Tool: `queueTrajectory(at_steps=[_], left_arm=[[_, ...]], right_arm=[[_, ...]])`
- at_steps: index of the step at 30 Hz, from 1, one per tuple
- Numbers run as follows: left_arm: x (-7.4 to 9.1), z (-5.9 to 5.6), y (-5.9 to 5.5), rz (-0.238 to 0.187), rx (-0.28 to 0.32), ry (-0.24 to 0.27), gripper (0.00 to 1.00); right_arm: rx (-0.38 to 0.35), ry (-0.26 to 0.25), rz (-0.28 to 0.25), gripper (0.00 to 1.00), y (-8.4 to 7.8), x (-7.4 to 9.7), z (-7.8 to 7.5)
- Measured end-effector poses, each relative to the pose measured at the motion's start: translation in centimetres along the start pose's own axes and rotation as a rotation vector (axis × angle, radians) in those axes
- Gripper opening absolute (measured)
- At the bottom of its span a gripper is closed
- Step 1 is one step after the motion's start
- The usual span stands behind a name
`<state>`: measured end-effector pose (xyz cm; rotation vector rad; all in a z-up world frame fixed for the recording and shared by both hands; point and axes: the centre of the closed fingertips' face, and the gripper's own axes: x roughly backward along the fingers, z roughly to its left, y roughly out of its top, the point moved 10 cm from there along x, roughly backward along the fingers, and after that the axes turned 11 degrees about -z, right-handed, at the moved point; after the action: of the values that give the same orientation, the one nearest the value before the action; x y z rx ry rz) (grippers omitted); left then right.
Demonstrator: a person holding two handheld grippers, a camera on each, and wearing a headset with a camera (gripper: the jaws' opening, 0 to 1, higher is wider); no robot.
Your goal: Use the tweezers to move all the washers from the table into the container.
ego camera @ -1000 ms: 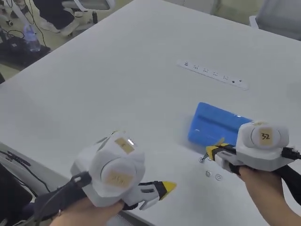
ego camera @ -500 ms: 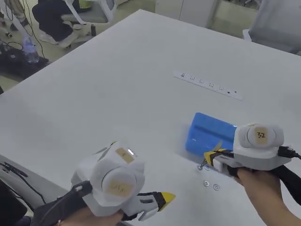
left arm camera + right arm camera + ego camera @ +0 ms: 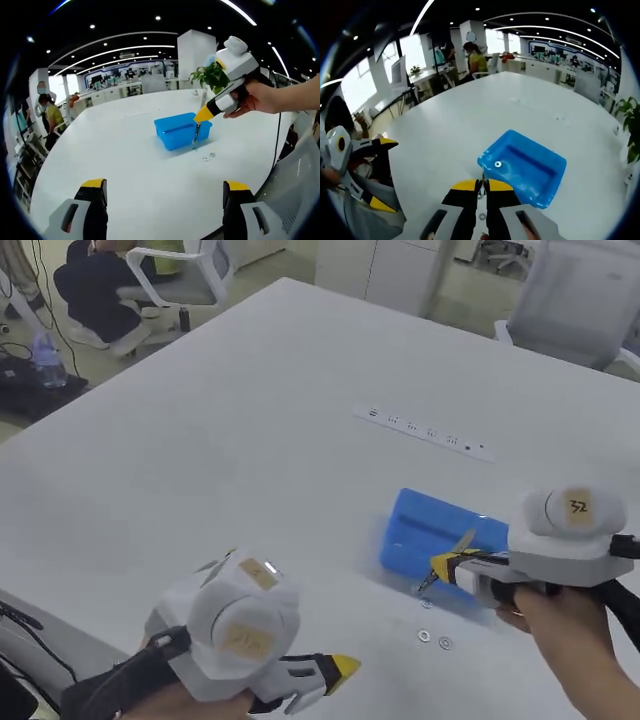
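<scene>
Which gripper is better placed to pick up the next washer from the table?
Right. The right gripper is shut on the tweezers, whose tips hang close to the washers beside the container. The left gripper is open, empty and farther off.

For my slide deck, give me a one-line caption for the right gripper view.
Right gripper, shut on tweezers, poised at the near edge of the blue container, one washer at its corner.

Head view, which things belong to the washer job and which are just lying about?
Job: tweezers in the right gripper; washers on the table; blue container, one washer inside.
Lying about: power strip, water bottle, office chair.
</scene>
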<state>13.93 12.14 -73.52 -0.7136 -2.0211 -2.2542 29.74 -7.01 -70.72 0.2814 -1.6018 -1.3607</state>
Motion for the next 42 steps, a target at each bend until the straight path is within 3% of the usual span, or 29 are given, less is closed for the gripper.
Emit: queueTrajectory(at_steps=[14, 42], left_arm=[[0.0, -0.2, 0.0, 0.003, -0.020, -0.007, 0.98], [-0.1, -0.2, -0.1, 0.018, -0.027, -0.009, 0.97]], right_arm=[[0.002, 0.000, -0.056, 0.02, 2.2, 1.6, 0.3], [0.048, -0.019, -0.057, 0.02, 3.3, 1.2, 0.7]])
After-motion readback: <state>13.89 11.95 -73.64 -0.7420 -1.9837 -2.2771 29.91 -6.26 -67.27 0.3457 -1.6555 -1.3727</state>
